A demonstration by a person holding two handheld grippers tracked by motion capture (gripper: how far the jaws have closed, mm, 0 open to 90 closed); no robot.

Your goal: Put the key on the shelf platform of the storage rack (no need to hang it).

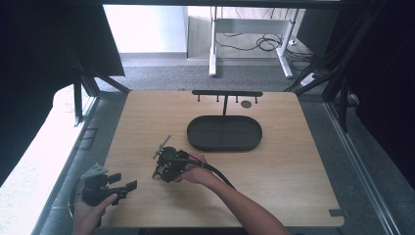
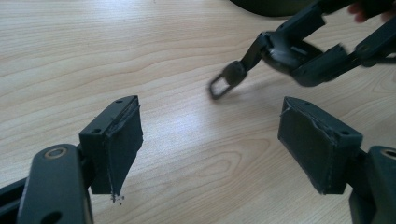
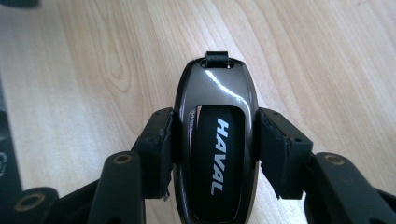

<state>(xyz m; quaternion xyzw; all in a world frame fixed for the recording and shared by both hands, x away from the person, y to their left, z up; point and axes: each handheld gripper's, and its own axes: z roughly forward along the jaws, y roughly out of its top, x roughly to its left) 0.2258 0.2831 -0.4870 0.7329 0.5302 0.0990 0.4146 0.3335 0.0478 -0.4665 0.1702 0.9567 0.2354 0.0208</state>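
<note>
Between the pads of the right tongs sits a car key, clamped tight from both sides! It is a glossy dark fob with the word HAVAL in white letters down its black middle, and a small black loop sticks out at its far end, pointing away from the tongs. In the left tongs' view the same key hangs at the tip of the right tongs, with its loop lowest and nearest the wood, tilted down, and a shadow lies on the wood below it. From above, the right tongs are near the middle of the counter, a hand wrapped around the body and a black cable trailing back along the forearm.

Over at the near left corner, the left tongs wait with jaws wide apart and nothing between them; their two pads frame bare wood. The left hand grips them from below, just at the counter's edge.

Further out, beyond the right tongs, a dark oval tray lies on the counter, with a black T-shaped rack rising from its far side and small pegs hanging under the bar.
</note>
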